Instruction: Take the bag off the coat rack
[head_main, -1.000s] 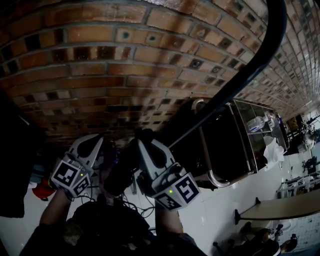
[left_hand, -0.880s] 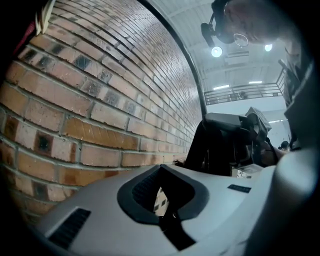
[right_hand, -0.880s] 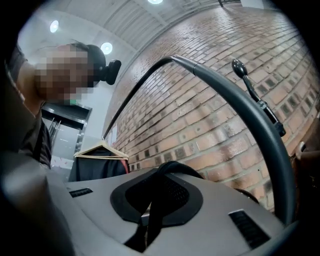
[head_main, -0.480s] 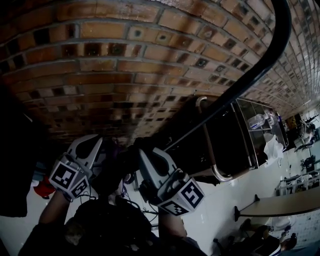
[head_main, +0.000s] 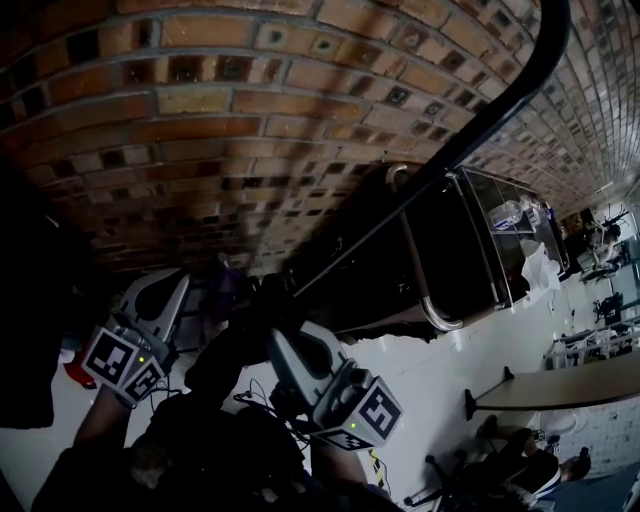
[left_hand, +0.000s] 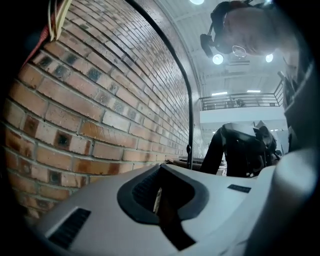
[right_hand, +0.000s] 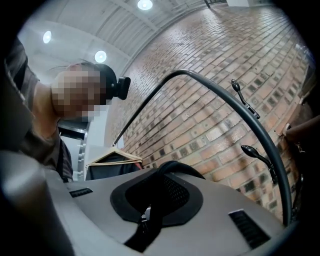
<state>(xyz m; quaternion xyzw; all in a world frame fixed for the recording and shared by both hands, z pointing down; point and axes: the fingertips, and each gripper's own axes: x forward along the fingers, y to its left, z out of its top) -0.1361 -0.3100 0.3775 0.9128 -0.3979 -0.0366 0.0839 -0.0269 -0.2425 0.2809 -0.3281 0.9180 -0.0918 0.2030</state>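
While both grippers sit lower in the head view than a second ago, the black bag (head_main: 238, 345) between them has come down with them. It now lies farther from the coat rack (head_main: 480, 120), whose black pole arcs from upper right toward centre. The right gripper (head_main: 285, 335), at lower centre, is clenched on the bag's black strap (right_hand: 150, 220). The left gripper (head_main: 172, 288), at lower left, is likewise clamped on a dark strap (left_hand: 167, 220). The brick wall (head_main: 200, 120) fills the top.
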